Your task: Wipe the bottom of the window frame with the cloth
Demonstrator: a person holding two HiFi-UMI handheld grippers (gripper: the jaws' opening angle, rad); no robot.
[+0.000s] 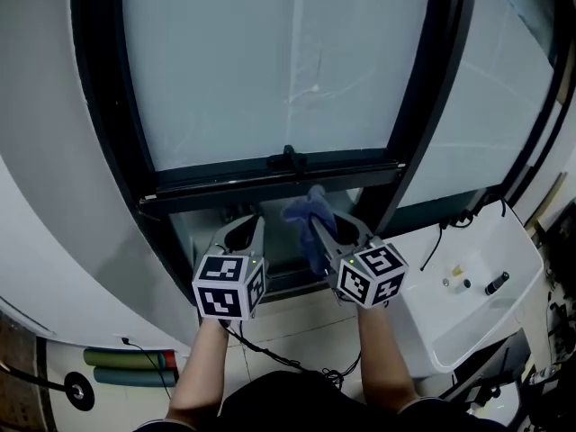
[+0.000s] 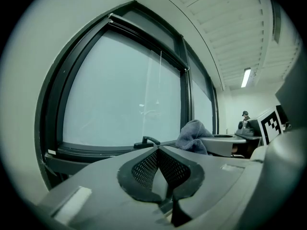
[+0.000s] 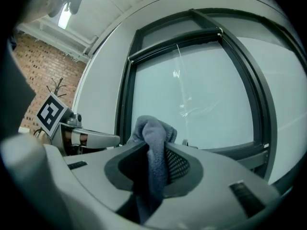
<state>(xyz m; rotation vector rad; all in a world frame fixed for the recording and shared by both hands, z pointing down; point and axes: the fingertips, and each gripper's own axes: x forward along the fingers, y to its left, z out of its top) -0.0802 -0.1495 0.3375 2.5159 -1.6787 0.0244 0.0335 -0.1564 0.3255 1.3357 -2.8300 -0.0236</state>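
A dark window frame surrounds frosted glass; its bottom rail (image 1: 225, 180) carries a black handle (image 1: 288, 161). Just below the rail, my right gripper (image 1: 317, 219) is shut on a blue-grey cloth (image 1: 301, 210), which bunches up above the jaws. In the right gripper view the cloth (image 3: 154, 143) hangs between the closed jaws of that gripper (image 3: 156, 147), with the bottom rail (image 3: 230, 150) beyond. My left gripper (image 1: 255, 221) is beside it on the left, shut and empty. The left gripper (image 2: 157, 148) shows its pads meeting, with the cloth (image 2: 192, 135) and the handle (image 2: 146, 141) ahead.
A white basin (image 1: 477, 286) stands low at the right. Green rolls (image 1: 126, 360) lie on the floor at the left, and a black cable (image 1: 270, 354) trails under my arms. A recess opens below the rail. A person (image 2: 245, 115) stands far off in the room.
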